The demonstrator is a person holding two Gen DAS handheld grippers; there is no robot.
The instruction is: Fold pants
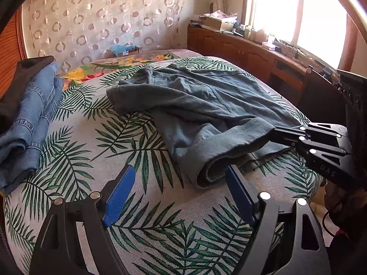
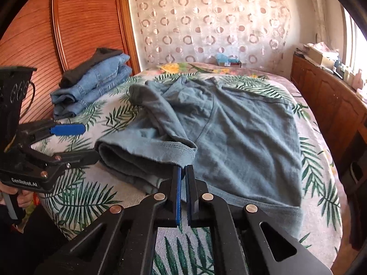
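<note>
Grey-green pants (image 2: 229, 137) lie spread across the middle of the bed (image 2: 91, 197), on its palm-leaf cover, with one leg folded back toward you so that its hemmed cuff (image 2: 169, 150) rests on top of the other fabric. Your right gripper (image 2: 183, 171) has its blue fingers (image 2: 177, 194) pressed together, pinching the edge of that cuff at its 12 o'clock. Your left gripper (image 1: 179, 178) has its fingers (image 1: 119, 192) spread wide over bare bed cover, the folded end of the pants just beside its right finger, at about 1 o'clock; the frames do not settle whether they touch. In the left wrist view, your right gripper (image 1: 278, 135) enters from 3 o'clock. Folded blue jeans (image 2: 96, 84) are stacked at 10 o'clock in the right wrist view, well apart from the pants.
</note>
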